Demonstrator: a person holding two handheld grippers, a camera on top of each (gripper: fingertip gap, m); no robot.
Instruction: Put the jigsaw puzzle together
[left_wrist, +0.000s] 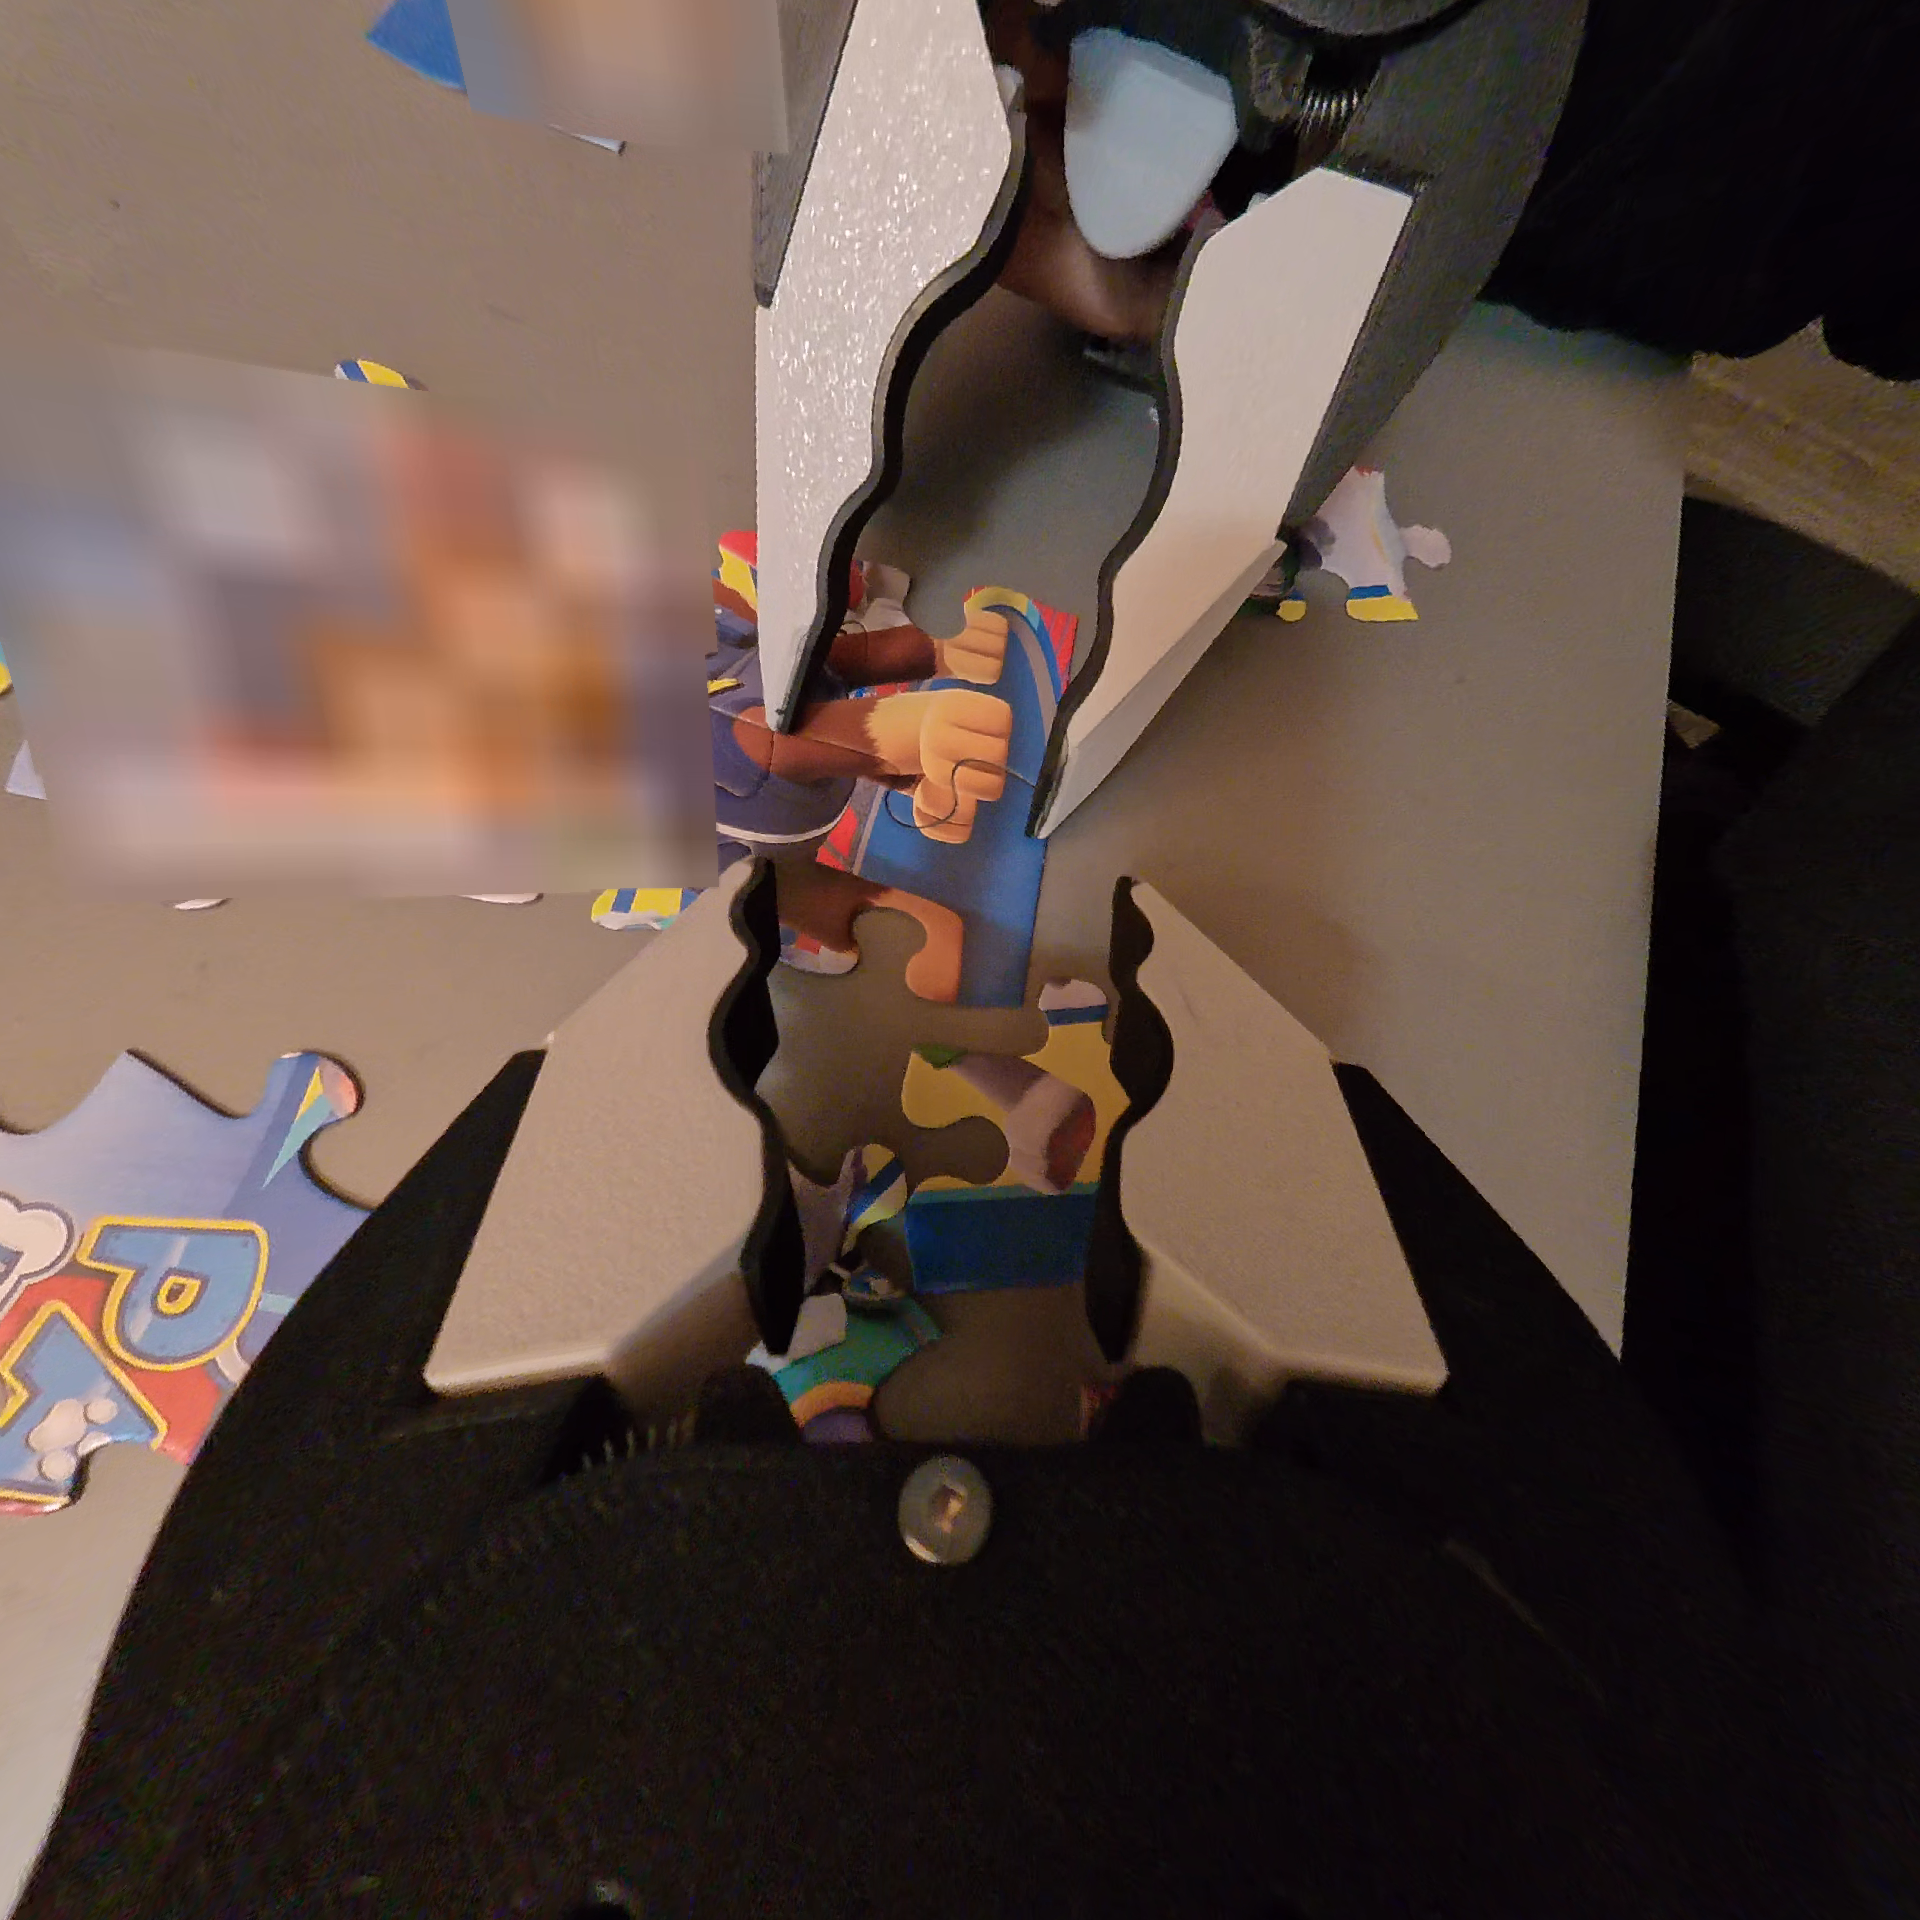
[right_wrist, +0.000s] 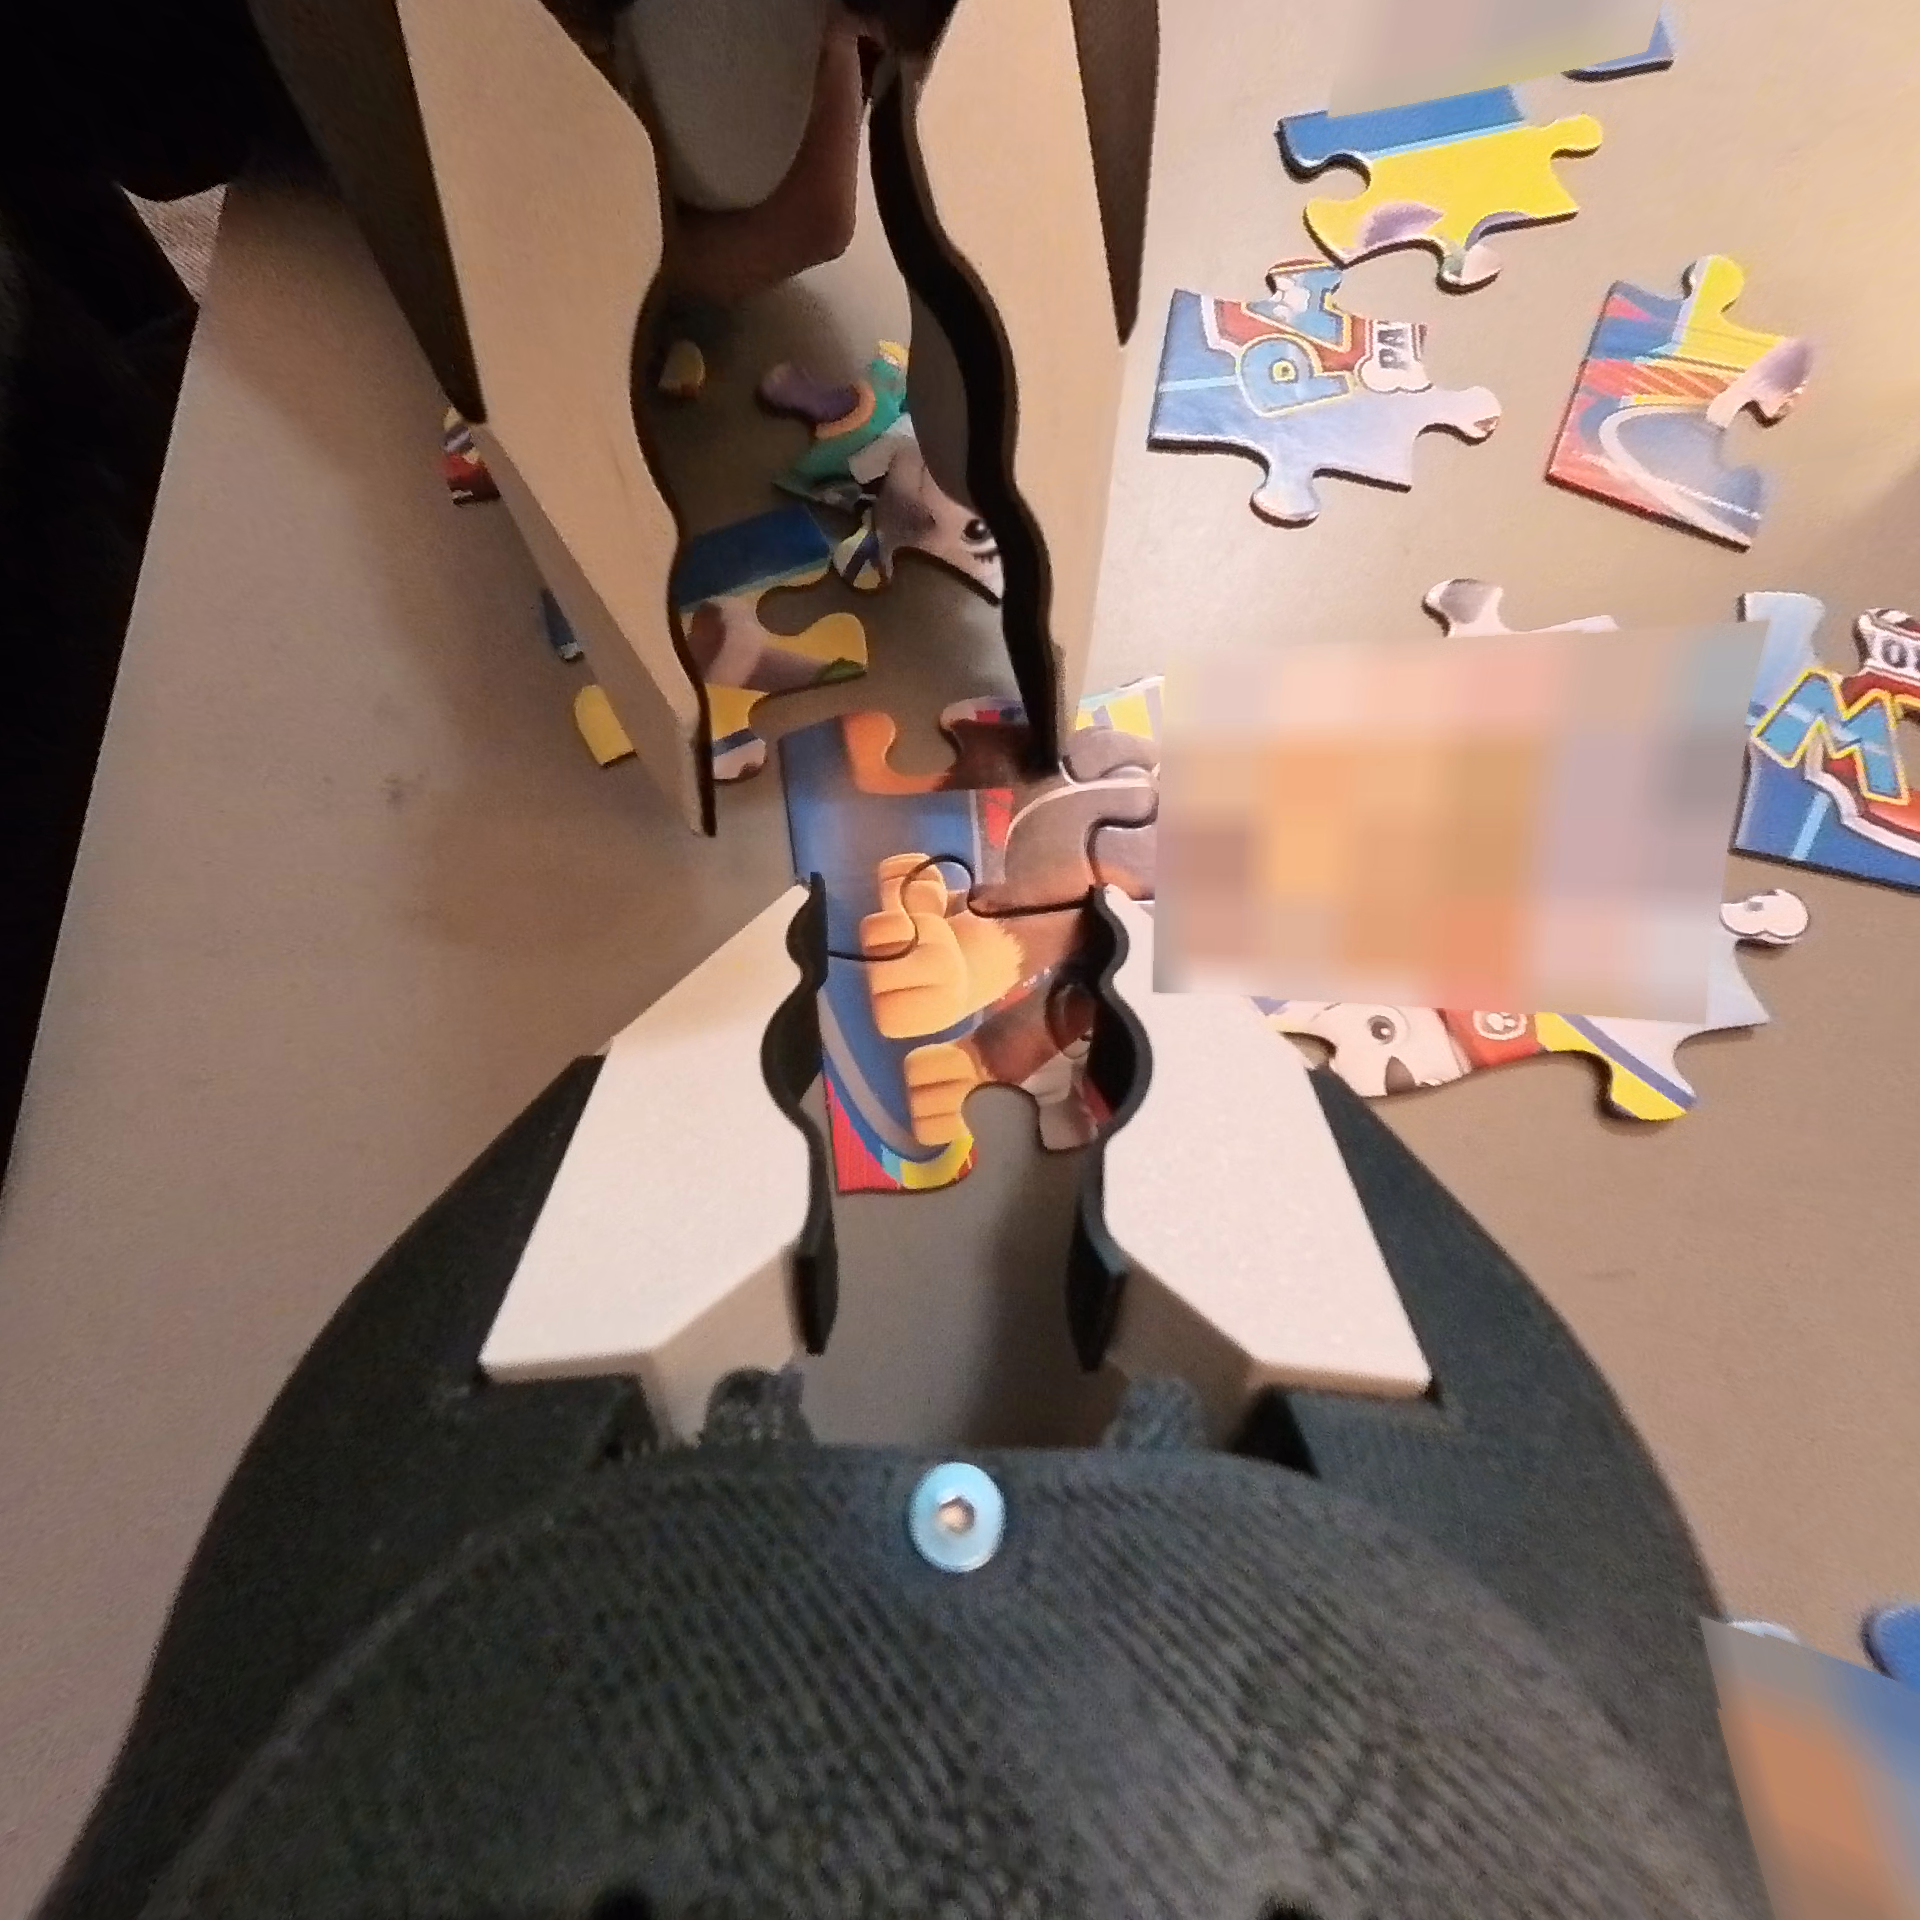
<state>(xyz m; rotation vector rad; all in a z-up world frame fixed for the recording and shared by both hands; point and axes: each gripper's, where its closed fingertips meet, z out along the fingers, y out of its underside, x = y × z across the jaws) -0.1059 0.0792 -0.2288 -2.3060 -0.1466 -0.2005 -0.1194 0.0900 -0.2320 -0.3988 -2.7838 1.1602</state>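
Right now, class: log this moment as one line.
left gripper: open, over yellow puzzle piece | right gripper: straddling paw puzzle piece | table: loose pieces

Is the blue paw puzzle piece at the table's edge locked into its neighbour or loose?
Locked in: the paw piece has its tab seated in the adjoining piece, with only a thin seam between them.

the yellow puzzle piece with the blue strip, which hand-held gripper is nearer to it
Left. The yellow piece lies between the left hand-held gripper's open fingers, behind the tips. The right hand-held gripper sits farther off, its tips on the joined blue pieces.
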